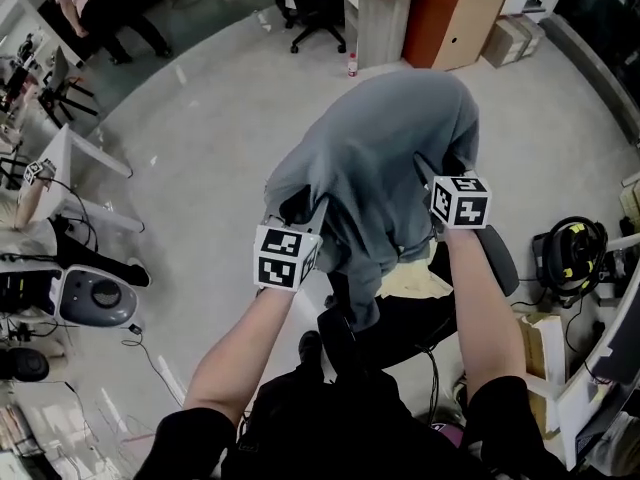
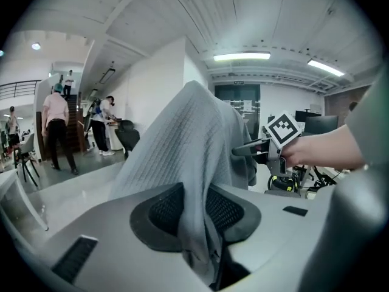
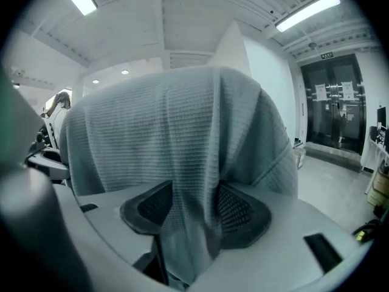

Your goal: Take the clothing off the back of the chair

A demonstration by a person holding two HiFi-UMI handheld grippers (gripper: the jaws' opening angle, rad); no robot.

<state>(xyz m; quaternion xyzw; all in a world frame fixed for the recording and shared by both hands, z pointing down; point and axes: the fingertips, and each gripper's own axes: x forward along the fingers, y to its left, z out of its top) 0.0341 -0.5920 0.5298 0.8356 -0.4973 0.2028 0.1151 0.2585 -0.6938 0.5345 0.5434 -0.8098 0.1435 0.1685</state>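
Observation:
A grey knit garment (image 1: 380, 158) drapes over the back of a black office chair, whose seat (image 1: 405, 318) and armrest (image 1: 497, 256) show below it. My left gripper (image 1: 300, 213) holds the cloth at its left side and my right gripper (image 1: 428, 176) at its right side. In the left gripper view a fold of the garment (image 2: 182, 157) runs down between the pads of the left gripper (image 2: 196, 215), which press on it. In the right gripper view the garment (image 3: 182, 132) is likewise bunched between the pads of the right gripper (image 3: 197, 215). The chair back itself is hidden under the cloth.
A white machine (image 1: 95, 298) with cables stands at the left, and a yellow-and-black headset (image 1: 570, 248) lies at the right by a desk edge. Another office chair (image 1: 315, 8), an orange cabinet (image 1: 440, 13) and cardboard boxes (image 1: 510, 38) stand at the back. A person (image 1: 95, 8) is far left.

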